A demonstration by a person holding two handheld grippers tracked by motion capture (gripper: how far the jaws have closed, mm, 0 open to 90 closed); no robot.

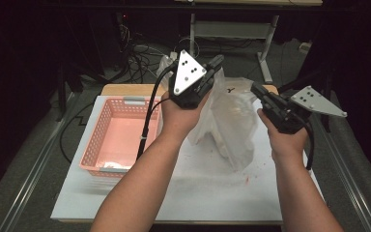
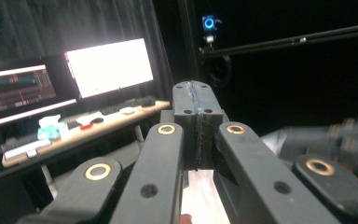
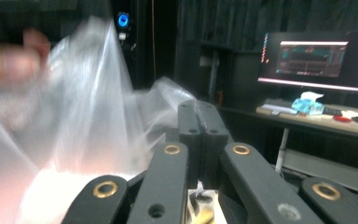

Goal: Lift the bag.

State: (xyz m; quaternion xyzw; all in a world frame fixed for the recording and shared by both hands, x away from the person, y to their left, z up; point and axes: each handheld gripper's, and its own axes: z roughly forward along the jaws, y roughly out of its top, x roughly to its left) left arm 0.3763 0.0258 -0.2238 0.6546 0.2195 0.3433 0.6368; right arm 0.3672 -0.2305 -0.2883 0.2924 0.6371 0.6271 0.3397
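A clear plastic bag point(image 1: 232, 121) hangs above the white board, held up between both grippers, with something pale inside. My left gripper point(image 1: 218, 60) grips the bag's top left edge. In the left gripper view its jaws are pressed together point(image 2: 196, 91) with a thin film of plastic between them. My right gripper point(image 1: 254, 88) holds the bag's top right edge. Its jaws point(image 3: 198, 109) are also closed on the plastic, and the bag point(image 3: 74, 93) billows to the left of them. The other gripper point(image 2: 335, 140) appears blurred at the right of the left gripper view.
A pink slotted basket point(image 1: 121, 135) stands empty on the left of the white board point(image 1: 212, 193). Cables and a desk frame point(image 1: 232, 29) lie on the floor beyond the table. Monitors point(image 3: 312, 58) and a cluttered desk stand farther off.
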